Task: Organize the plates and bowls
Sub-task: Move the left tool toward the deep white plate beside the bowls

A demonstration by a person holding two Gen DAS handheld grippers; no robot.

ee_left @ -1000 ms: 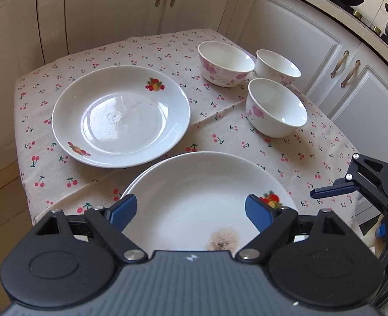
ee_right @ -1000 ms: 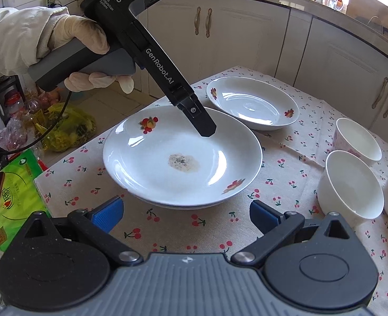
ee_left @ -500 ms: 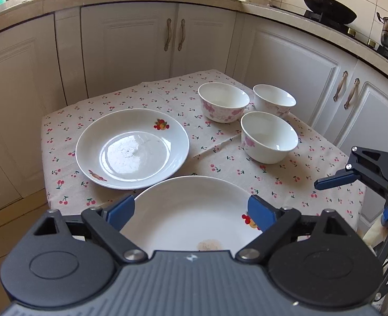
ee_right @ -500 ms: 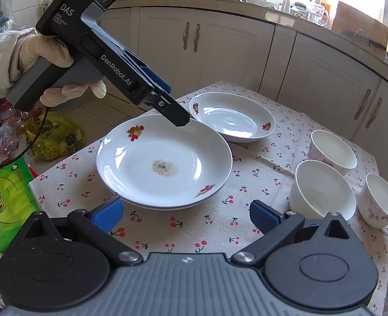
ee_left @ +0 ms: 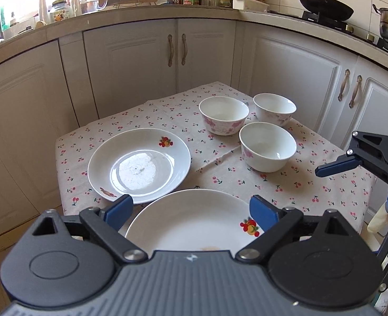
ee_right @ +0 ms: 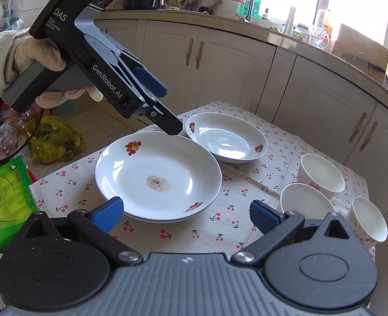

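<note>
A white plate (ee_right: 158, 179) with a brown stain in its middle lies near the table's front corner, and a second rim shows just under it. The same plate (ee_left: 194, 218) fills the bottom of the left wrist view. Beyond it sits another fruit-printed plate (ee_left: 138, 164) (ee_right: 226, 137). Three flowered bowls (ee_left: 224, 114) (ee_left: 275, 108) (ee_left: 267, 148) cluster at the far right. My left gripper (ee_left: 191, 209) (ee_right: 165, 108) hangs above the stained plate's rim, its jaws opening with nothing between them. My right gripper (ee_right: 186, 212) (ee_left: 351, 163) hovers open over the cloth, holding nothing.
A cherry-print cloth (ee_left: 286, 184) covers the small table. White cabinets (ee_left: 146, 60) stand close behind it and to its right. A green packet (ee_right: 7, 200) and a yellow bag (ee_right: 54, 139) lie off the table's left side. A gloved hand (ee_right: 36, 52) holds the left gripper.
My left gripper has lifted up and back from the stained plate, and its jaws have spread wider. The right gripper has risen a little, so both views show more of the kitchen.
</note>
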